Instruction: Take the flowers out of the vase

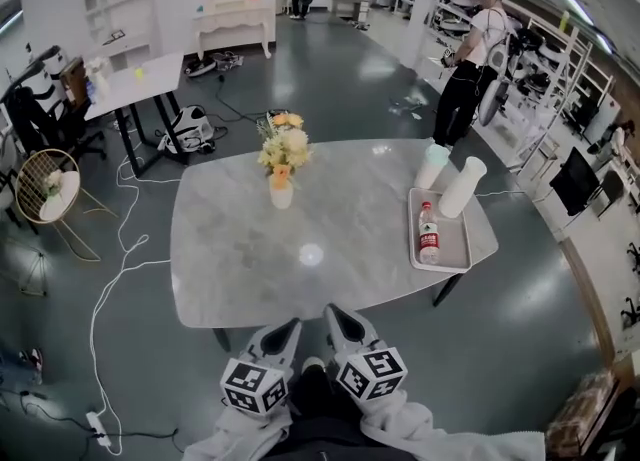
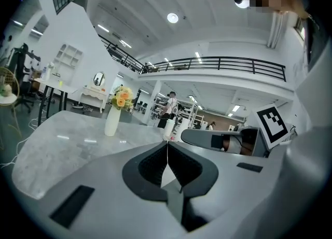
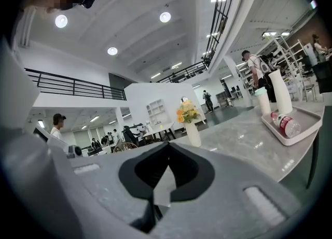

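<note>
L tool [image 1: 287, 332] & R tool [image 1: 338, 317] both closed, nothing between jaws. They sit side by side at the near edge of the counter [image 1: 340, 259], pointing across it. Flowers [image 1: 283, 144] are in the white vase [image 1: 281, 193], upright, toward the far side of the counter, well apart from both tools. Tray [image 1: 458, 254] at right edge w/ bottle [image 1: 428, 233] lying in it, two white cylinders [image 1: 462, 186] at its far end.

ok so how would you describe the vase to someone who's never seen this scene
Find the big grey marble table in the middle of the hall. The vase stands alone toward its far side, left of centre, well apart from the tray at the right edge. It is small, white and holds yellow and orange flowers, unlike the taller, plain white cups near the tray.
</note>
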### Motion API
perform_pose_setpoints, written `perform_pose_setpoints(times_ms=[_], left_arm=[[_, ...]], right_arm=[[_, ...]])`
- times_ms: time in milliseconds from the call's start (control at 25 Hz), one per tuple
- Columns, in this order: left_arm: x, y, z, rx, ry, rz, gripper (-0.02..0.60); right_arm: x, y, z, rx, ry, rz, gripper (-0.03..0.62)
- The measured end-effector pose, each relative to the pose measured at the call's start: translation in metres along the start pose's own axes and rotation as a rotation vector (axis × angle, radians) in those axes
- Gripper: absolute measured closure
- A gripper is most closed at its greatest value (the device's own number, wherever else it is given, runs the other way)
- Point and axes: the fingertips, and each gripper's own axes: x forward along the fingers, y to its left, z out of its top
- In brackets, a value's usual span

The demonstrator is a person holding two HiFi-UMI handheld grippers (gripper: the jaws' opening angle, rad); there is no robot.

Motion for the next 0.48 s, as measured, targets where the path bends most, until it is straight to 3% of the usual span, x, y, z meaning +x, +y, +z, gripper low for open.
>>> perform_pose_setpoints(times_ms=[480], left_arm=[[0.101,0.049,0.026,-0.024,-0.022,-0.008,0.577]], right_arm=[[0.072,-0.078,0.027,0.003,0.017,-0.01,0.595]])
